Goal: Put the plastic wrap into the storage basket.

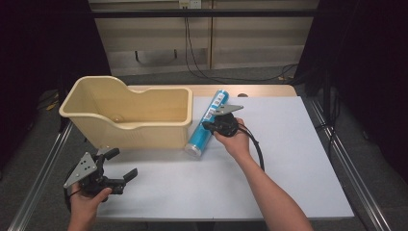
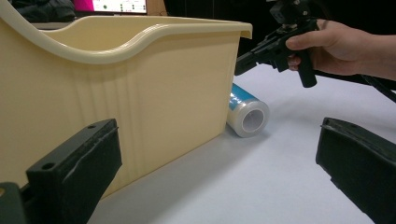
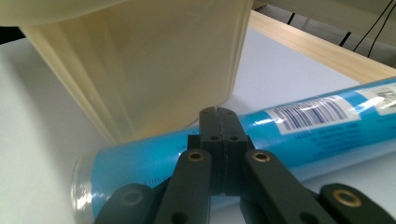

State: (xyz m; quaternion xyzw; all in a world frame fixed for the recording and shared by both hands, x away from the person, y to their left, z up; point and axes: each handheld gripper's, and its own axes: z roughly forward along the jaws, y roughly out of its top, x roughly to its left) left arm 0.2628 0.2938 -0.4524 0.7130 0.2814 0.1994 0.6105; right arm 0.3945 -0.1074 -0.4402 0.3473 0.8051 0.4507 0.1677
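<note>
The blue roll [image 1: 206, 123] lies on the tabletop [image 1: 288, 159] just beside the cream bin [image 1: 126, 111], not yet lifted, so most of the work seems left; the right hand-held gripper [image 3: 218, 122] hovers just above it, jaws pressed together on nothing; the left hand-held gripper [image 1: 117, 167] waits wide open, well apart.

Left gripper [image 1: 118, 166] gapes wide near the table edge — right gripper [image 3: 218, 122] pressed closed.
</note>
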